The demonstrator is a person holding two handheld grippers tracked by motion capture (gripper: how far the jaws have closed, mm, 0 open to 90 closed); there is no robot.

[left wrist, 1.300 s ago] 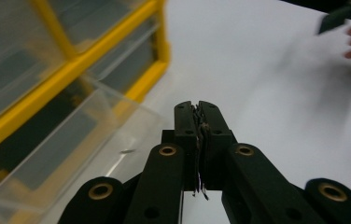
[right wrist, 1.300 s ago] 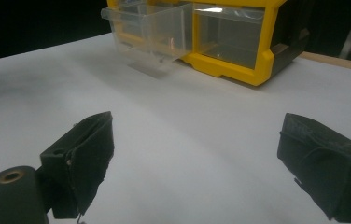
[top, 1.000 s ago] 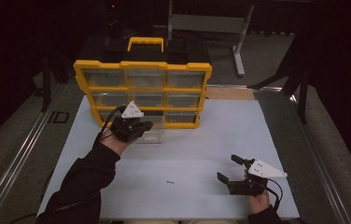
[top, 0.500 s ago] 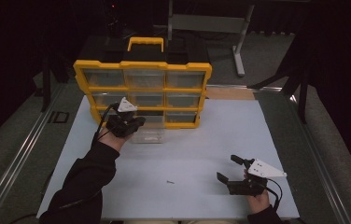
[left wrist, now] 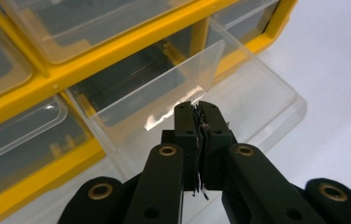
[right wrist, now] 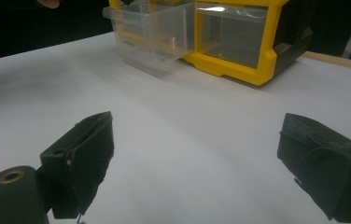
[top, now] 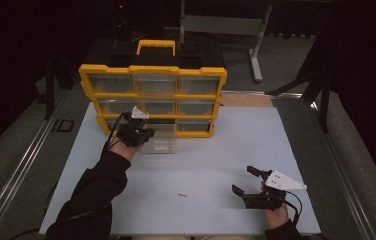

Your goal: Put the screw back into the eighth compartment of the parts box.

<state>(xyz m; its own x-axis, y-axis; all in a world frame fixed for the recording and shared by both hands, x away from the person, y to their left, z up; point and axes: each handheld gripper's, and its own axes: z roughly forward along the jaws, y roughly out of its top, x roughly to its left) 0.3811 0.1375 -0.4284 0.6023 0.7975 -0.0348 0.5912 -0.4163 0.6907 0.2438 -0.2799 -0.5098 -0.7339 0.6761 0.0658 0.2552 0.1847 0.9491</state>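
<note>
A yellow organizer [top: 153, 70] with clear drawers stands at the back of the white table [top: 216, 150]. One clear drawer [top: 160, 146] of its bottom row is pulled out over the table, also seen as the clear drawer [left wrist: 164, 93] close up and the clear drawer [right wrist: 157, 35] from afar. My left gripper [top: 143, 134] hovers at that drawer's left front corner; its jaws are shut [left wrist: 200, 112] with nothing visible between the pads. My right gripper [top: 242, 180] rests low near the table's front right, jaws wide open [right wrist: 197, 154] and empty.
A small dark screw [top: 181, 195] lies on the table between the two hands. The organizer's black lid and yellow handle [top: 156, 47] rise behind it. A metal rail [top: 21, 165] runs along the table's left side.
My left gripper has shifted slightly and sunk lower beside the pulled-out drawer. The right gripper has kept still.
</note>
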